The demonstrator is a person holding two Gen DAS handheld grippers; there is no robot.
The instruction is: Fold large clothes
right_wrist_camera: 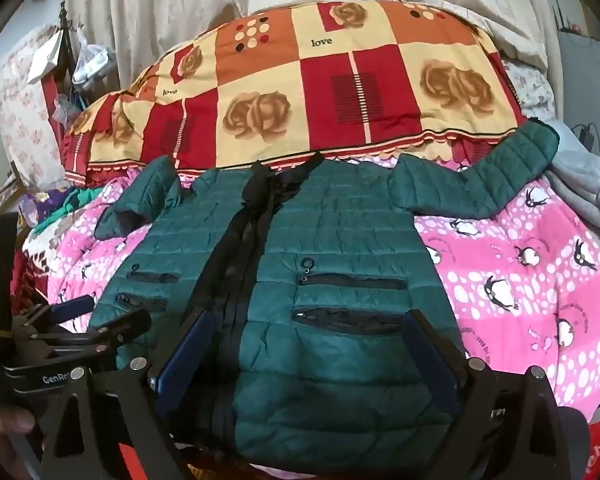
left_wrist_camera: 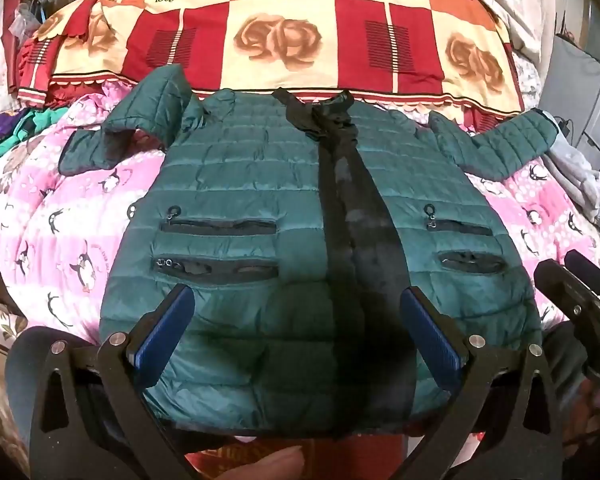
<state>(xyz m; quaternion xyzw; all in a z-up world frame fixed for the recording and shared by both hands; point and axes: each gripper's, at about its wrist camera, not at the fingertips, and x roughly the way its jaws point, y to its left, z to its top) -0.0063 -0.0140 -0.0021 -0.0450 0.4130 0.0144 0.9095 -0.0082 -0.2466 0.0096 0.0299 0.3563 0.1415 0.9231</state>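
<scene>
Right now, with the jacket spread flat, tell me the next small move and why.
Probably bring the right gripper to the outstretched sleeve on its side and fold it across the green jacket. Both grippers are open and hold nothing, the jacket lies front-up on the pink blanket, and both sleeves lie unfolded.

The word "love" is printed in small dark letters on cream squares of the red-and-orange checked quilt [right_wrist_camera: 300,92] — "GenRo", cut off, shows in white on the left gripper [right_wrist_camera: 100,332], below that quilt.

Pink penguin blanket [left_wrist_camera: 60,240], rose-patterned quilt [left_wrist_camera: 284,32], grey garment [right_wrist_camera: 588,192] at right
</scene>
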